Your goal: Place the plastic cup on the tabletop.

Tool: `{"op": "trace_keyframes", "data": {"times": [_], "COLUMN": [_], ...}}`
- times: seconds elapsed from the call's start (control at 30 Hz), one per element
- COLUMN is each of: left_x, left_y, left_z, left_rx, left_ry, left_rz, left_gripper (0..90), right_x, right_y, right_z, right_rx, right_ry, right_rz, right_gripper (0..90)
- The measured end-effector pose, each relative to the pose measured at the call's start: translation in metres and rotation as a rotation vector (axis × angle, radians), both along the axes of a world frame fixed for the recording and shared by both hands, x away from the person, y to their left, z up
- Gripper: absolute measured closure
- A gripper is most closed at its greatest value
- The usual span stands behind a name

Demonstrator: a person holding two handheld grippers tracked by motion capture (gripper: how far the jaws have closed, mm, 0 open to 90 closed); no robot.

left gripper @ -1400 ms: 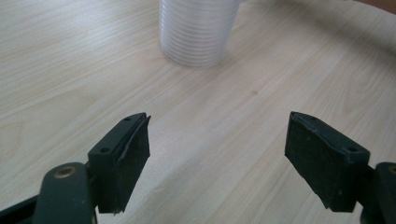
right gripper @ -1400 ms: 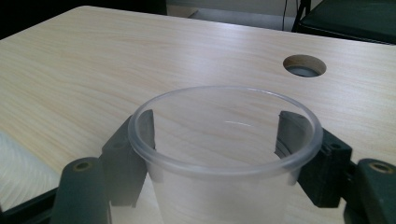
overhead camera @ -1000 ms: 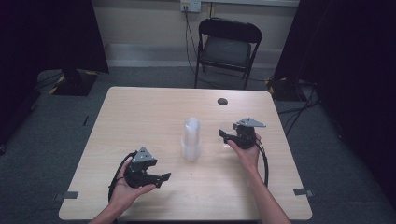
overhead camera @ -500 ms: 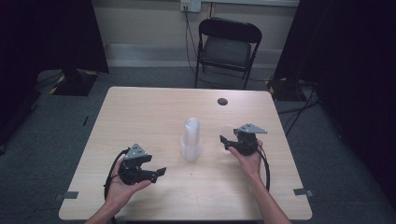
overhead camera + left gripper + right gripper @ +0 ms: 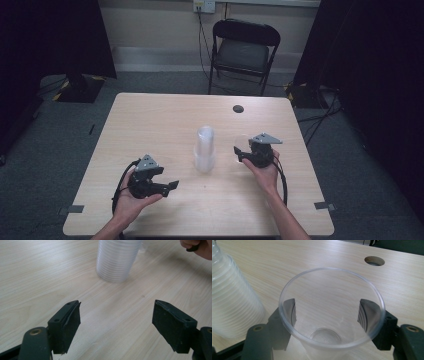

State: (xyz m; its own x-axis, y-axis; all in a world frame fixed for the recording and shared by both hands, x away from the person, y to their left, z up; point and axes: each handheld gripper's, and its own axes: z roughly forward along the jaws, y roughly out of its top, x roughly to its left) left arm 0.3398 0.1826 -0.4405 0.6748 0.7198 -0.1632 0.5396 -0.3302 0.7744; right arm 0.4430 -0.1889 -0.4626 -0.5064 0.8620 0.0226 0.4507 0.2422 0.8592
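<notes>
While the right tool (image 5: 325,315) clasps a clear cup (image 5: 332,312), the left tool (image 5: 116,326) gapes empty.

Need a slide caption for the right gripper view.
Right claw holds a clear plastic cup upright beside the cup stack.

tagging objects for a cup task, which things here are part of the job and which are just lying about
Part of the job:
- tall stack of clear plastic cups
- single clear plastic cup, between the right gripper's jaws
- left gripper, jaws open, facing the stack

Just lying about:
- black folding metal chair behind the table
- round dark cable hole in the light wooden table
</notes>
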Motion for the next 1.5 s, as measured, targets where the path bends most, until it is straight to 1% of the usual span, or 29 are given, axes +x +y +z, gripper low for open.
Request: {"op": "trace_keyframes", "data": {"times": [0.07, 0.17, 0.2, 0.27, 0.3, 0.33, 0.4, 0.43, 0.47, 0.5, 0.6, 0.77, 0.8, 0.9, 1.0, 1.1, 1.17, 1.2, 1.3, 1.37, 1.4, 1.43, 1.5], "left_x": [0.0, 0.001, 0.001, 0.001, 0.002, 0.002, 0.003, 0.003, 0.003, 0.004, 0.005, 0.007, 0.008, 0.008, 0.009, 0.01, 0.011, 0.012, 0.012, 0.012, 0.012, 0.011, 0.01], "left_y": [0.0, 0.001, 0.001, 0.002, 0.002, 0.003, 0.004, 0.004, 0.004, 0.005, 0.007, 0.011, 0.013, 0.015, 0.017, 0.018, 0.019, 0.019, 0.02, 0.021, 0.021, 0.022, 0.021], "left_z": [0.0, 0.0, 0.0, 0.0, 0.0, 0.0, 0.0, 0.0, 0.0, 0.0, 0.0, 0.001, 0.001, 0.001, 0.002, 0.003, 0.003, 0.003, 0.003, 0.004, 0.004, 0.005, 0.004], "left_rx": [0.006, 0.004, 0.002, 0.003, 0.003, 0.005, 0.003, 0.003, -0.003, -0.004, -0.008, -0.018, -0.014, -0.027, -0.03, -0.021, -0.034, -0.032, -0.022, -0.027, -0.029, -0.023, -0.016], "left_ry": [0.0, 0.003, 0.0, -0.001, 0.0, -0.001, -0.001, 0.002, 0.004, 0.006, 0.0, 0.007, 0.008, 0.004, 0.001, -0.007, -0.01, -0.008, -0.009, -0.006, -0.012, -0.01, -0.009], "left_rz": [-0.004, -0.004, -0.001, 0.001, 0.003, 0.001, 0.004, 0.004, 0.01, 0.013, 0.022, 0.039, 0.035, 0.046, 0.053, 0.06, 0.059, 0.061, 0.063, 0.062, 0.057, 0.055, 0.067], "left_gripper": [22.5, 22.5, 22.5, 22.5, 22.5, 22.5, 22.4, 22.3, 22.0, 21.6, 20.8, 17.5, 17.5, 17.5, 16.8, 16.8, 16.8, 17.1, 17.6, 17.6, 17.6, 17.7, 18.7], "right_x": [0.001, 0.004, 0.004, 0.004, 0.004, 0.005, 0.004, 0.005, 0.005, 0.005, 0.004, 0.001, 0.0, -0.005, -0.009, -0.014, -0.016, -0.018, -0.024, -0.029, -0.031, -0.034, -0.039], "right_y": [0.0, -0.001, -0.001, -0.001, -0.001, -0.001, -0.002, -0.002, -0.002, -0.003, -0.003, -0.005, -0.006, -0.012, -0.016, -0.024, -0.029, -0.031, -0.035, -0.038, -0.04, -0.041, -0.044], "right_z": [-0.001, -0.001, -0.001, -0.002, -0.003, -0.005, -0.007, -0.008, -0.008, -0.009, -0.008, -0.004, -0.004, -0.001, -0.001, 0.0, 0.002, 0.003, 0.007, 0.008, 0.009, 0.01, 0.012], "right_rx": [-0.003, 0.009, 0.019, 0.011, 0.011, 0.019, 0.035, 0.036, 0.042, 0.045, 0.054, 0.058, 0.061, 0.077, 0.059, 0.071, 0.084, 0.088, 0.082, 0.078, 0.069, 0.07, 0.066], "right_ry": [-0.005, -0.002, 0.006, 0.021, 0.03, 0.043, 0.055, 0.064, 0.076, 0.086, 0.088, 0.093, 0.097, 0.079, 0.087, 0.101, 0.111, 0.106, 0.1, 0.105, 0.104, 0.108, 0.103], "right_rz": [-0.006, -0.012, -0.01, -0.004, -0.003, 0.001, -0.001, 0.004, 0.0, 0.0, 0.004, 0.006, 0.002, -0.013, -0.011, -0.016, -0.022, -0.025, -0.024, -0.024, -0.031, -0.031, -0.034], "right_gripper": [30.5, 29.7, 29.1, 27.5, 25.1, 23.4, 21.3, 19.1, 17.3, 17.3, 17.1, 17.0, 17.2, 19.3, 19.0, 18.6, 18.3, 18.7, 18.7, 19.1, 19.4, 19.7, 19.8]}}
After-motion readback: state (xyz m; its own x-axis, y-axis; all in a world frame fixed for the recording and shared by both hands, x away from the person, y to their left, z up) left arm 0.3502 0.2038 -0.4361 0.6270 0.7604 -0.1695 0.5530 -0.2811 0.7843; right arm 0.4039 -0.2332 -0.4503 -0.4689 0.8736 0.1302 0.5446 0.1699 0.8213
